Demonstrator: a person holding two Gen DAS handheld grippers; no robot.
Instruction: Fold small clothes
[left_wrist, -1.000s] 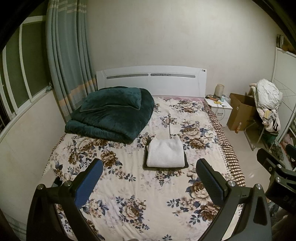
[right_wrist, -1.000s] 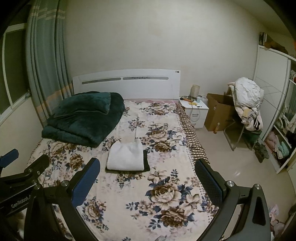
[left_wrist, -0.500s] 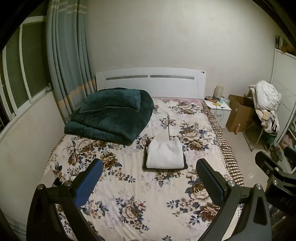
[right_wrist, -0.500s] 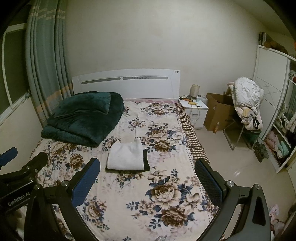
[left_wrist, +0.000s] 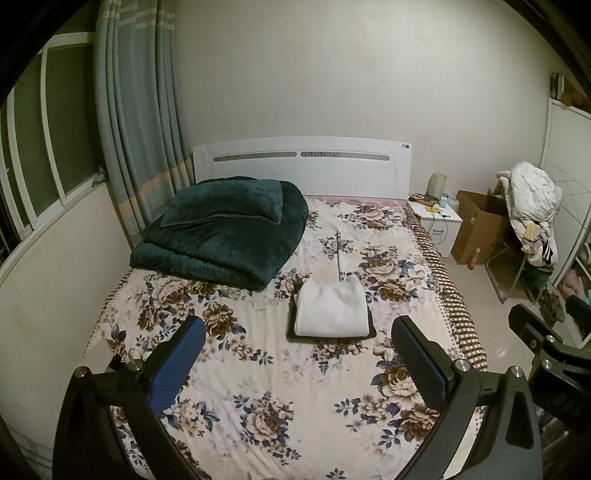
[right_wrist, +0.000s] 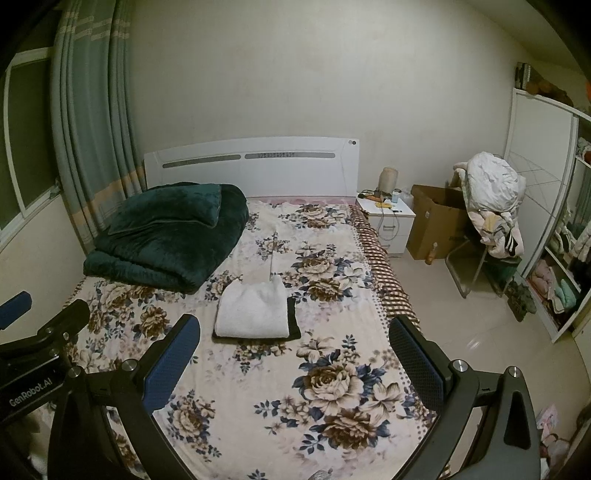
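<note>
A folded white garment lies on top of a folded black garment in the middle of the flowered bed. The same stack shows in the right wrist view, white on black. My left gripper is open and empty, held back from the stack above the bed's near half. My right gripper is open and empty, also short of the stack. The right gripper's body shows at the right edge of the left wrist view.
A folded dark green quilt with a pillow lies at the bed's far left. A thin stick lies behind the stack. A white nightstand, cardboard box and chair piled with clothes stand right of the bed.
Both grippers have drawn back and a little upward from the bed, so the stack looks slightly farther away. Both stay open and empty.
</note>
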